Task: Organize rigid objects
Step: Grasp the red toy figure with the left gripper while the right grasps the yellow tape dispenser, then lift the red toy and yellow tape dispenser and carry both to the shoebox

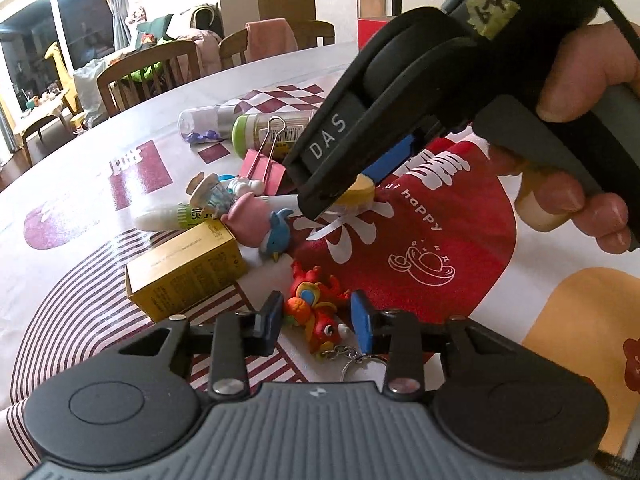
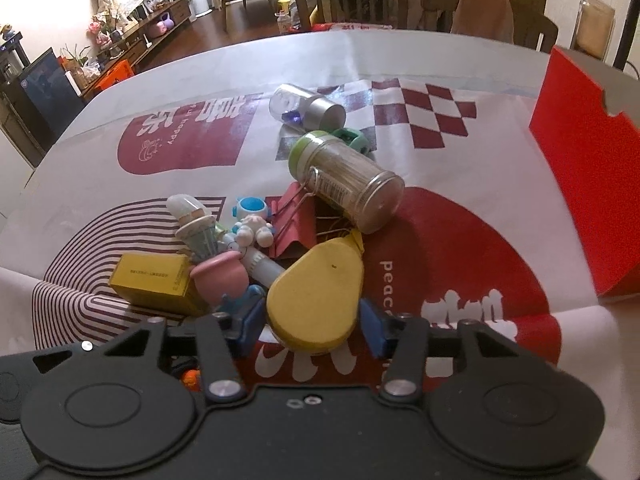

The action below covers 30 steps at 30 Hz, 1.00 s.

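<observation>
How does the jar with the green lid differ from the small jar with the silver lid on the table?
The green-lidded jar looks larger and is packed with thin pale sticks; the silver-lidded jar looks smaller and holds only a few purple-blue bits. The green-lidded jar rests against the red binder clip; the silver-lidded jar lies beyond it, away from the pile. Both are clear and lie on their sides.

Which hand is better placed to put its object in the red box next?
Right, probably. The right gripper has the yellow case between its pads, and the red box stands at its right. The left gripper straddles the dragon keychain, with the right gripper between it and the box.
</observation>
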Tool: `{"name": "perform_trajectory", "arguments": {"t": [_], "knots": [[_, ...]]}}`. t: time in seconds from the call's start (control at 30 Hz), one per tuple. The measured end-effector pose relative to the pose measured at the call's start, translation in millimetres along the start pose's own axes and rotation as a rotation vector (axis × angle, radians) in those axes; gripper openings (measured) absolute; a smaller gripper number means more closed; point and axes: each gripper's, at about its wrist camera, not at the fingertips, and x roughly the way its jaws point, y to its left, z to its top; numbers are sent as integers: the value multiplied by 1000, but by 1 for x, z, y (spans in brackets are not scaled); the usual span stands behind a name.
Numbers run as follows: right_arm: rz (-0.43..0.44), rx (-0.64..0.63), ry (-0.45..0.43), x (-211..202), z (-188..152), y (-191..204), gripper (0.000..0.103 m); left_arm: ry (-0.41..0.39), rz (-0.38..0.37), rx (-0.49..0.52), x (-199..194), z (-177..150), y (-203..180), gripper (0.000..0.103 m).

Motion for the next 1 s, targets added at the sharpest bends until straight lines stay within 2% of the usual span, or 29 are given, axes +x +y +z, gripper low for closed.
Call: {"name": "perform_trajectory", "arguments": {"t": [0.33,0.6,0.73,0.77,0.8,1.0], "knots": [[-2,26,-44,-31,-8,-12,50,-2,-13,-88,-7,7,10,35],[-31,-21,-119,-73,-21,-23,50,-29,-24,-138,-20,17,14,35],[-32,-24,-163,-98,-24,-32,50,-55,-31,-156,-30,31,16,35],[-34,-26,-175,-105,-24,-34,50,-63,-36,-162,-33,36,16,29],[-35,-28,-184,-109,-23,-35,50,-69,-41,-164,-35,40,16,28],[-63,-51,-246,-138,-14,-52,50,-112,-77,-158,-50,71,9,28]]}}
